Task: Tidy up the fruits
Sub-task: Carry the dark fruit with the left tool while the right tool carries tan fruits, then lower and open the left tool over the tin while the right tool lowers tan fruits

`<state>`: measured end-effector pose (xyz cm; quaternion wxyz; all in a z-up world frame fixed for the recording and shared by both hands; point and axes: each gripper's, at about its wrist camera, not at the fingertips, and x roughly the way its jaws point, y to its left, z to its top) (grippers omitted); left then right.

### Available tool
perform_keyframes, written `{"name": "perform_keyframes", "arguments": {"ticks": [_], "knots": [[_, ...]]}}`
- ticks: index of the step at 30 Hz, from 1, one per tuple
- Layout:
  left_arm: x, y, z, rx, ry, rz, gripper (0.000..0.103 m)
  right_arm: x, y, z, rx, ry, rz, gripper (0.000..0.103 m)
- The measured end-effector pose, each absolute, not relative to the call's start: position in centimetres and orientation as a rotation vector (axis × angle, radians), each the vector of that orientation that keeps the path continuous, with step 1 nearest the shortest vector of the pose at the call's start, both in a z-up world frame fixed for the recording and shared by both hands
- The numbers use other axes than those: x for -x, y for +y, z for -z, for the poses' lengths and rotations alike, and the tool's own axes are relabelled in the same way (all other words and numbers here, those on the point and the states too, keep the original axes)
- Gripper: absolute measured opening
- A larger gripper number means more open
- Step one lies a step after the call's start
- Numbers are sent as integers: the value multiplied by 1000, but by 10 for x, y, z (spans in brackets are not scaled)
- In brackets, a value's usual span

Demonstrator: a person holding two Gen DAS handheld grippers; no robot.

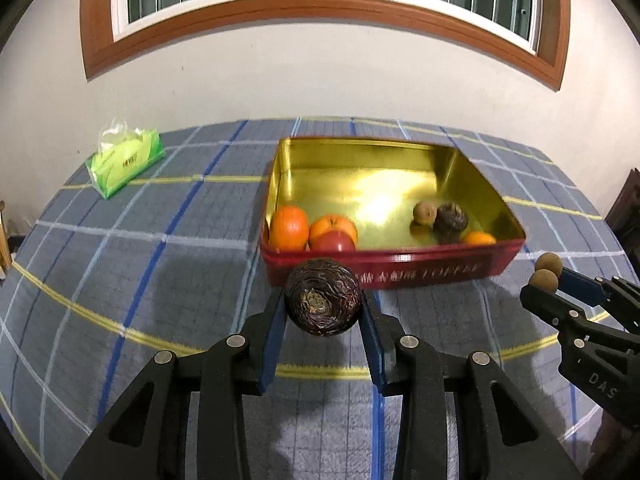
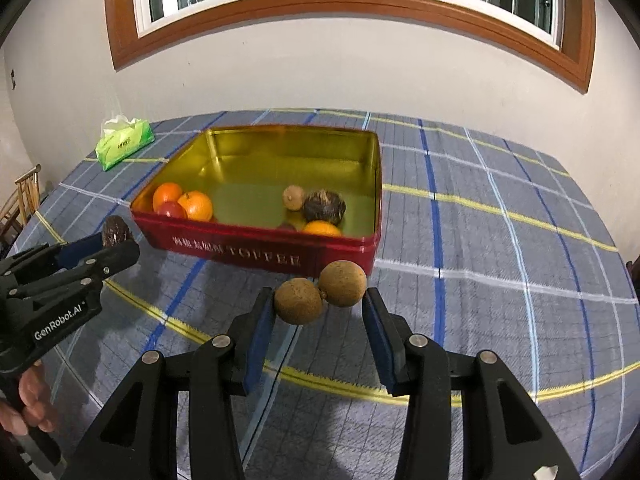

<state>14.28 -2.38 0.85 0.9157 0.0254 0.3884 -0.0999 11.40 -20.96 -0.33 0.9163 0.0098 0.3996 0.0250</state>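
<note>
Two tan, rough-skinned fruits (image 2: 320, 298) sit gripped in our right tool (image 2: 319, 304); our left tool (image 1: 323, 304) clamps a dark wrinkled fruit (image 1: 322, 297).

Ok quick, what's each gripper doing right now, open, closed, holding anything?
Left gripper: closed on the dark wrinkled fruit, short of the tin.
Right gripper: closed on the pair of brown round fruits, also short of the tin.

tin (image 2: 256, 248) mid-table | fruits (image 2: 188, 204) in tin | tissue pack (image 2: 124, 142) far left, behind tin
</note>
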Motion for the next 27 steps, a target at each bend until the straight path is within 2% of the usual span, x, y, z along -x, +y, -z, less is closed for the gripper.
{"name": "perform_keyframes", "arguments": {"ticks": [14, 27], "knots": [[-176, -15, -32, -28, 769, 186, 37, -146, -217, -14, -30, 796, -49, 42], [-201, -20, -19, -56, 794, 174, 37, -179, -214, -3, 7, 829, -40, 42]]}}
